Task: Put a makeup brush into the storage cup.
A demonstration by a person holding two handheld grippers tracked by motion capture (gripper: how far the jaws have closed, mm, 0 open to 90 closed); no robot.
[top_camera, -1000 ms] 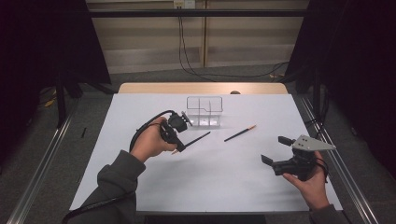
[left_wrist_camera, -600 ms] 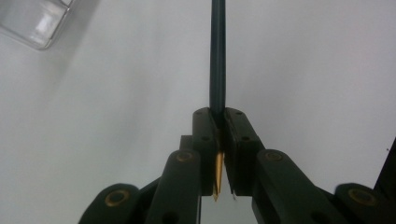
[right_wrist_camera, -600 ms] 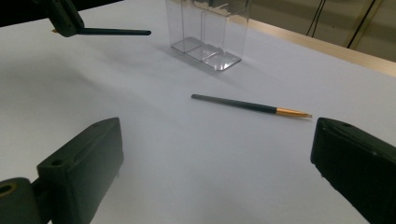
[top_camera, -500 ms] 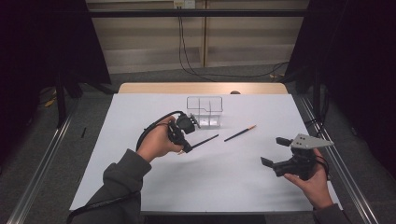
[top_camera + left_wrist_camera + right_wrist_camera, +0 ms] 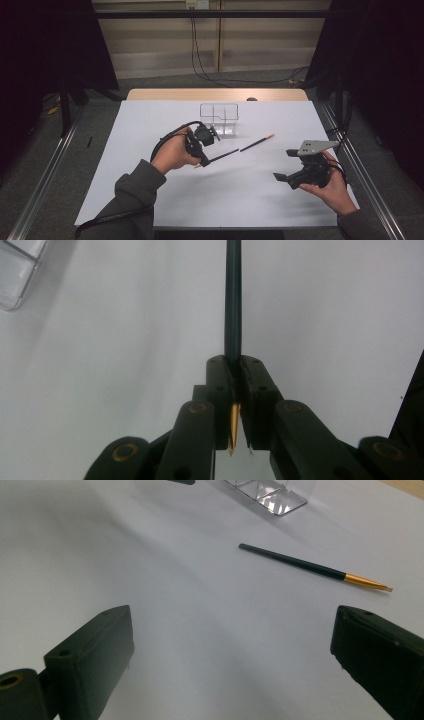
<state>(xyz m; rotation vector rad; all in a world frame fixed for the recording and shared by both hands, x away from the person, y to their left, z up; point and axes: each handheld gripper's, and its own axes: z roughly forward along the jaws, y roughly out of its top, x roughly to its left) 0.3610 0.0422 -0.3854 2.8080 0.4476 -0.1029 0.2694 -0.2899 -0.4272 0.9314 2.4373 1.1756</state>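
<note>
The left gripper [image 5: 233,405] is pinching a slim dark pencil-like stick with a gold tip [image 5: 232,300] near that tip, jaws nearly together, lifting it above the white table sheet [image 5: 150,125]. The right gripper [image 5: 230,665] is hovering wide apart and empty. Judging by this, transport is underway; next comes tipping the stick into the clear plastic divided box [image 5: 220,119]. I am counting two sticks, the second [image 5: 315,568] lying flat, and one box.

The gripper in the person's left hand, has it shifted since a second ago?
Yes. The left gripper, shut on a dark pencil, has moved right and slightly up the high view, closer to the clear plastic box.
</note>
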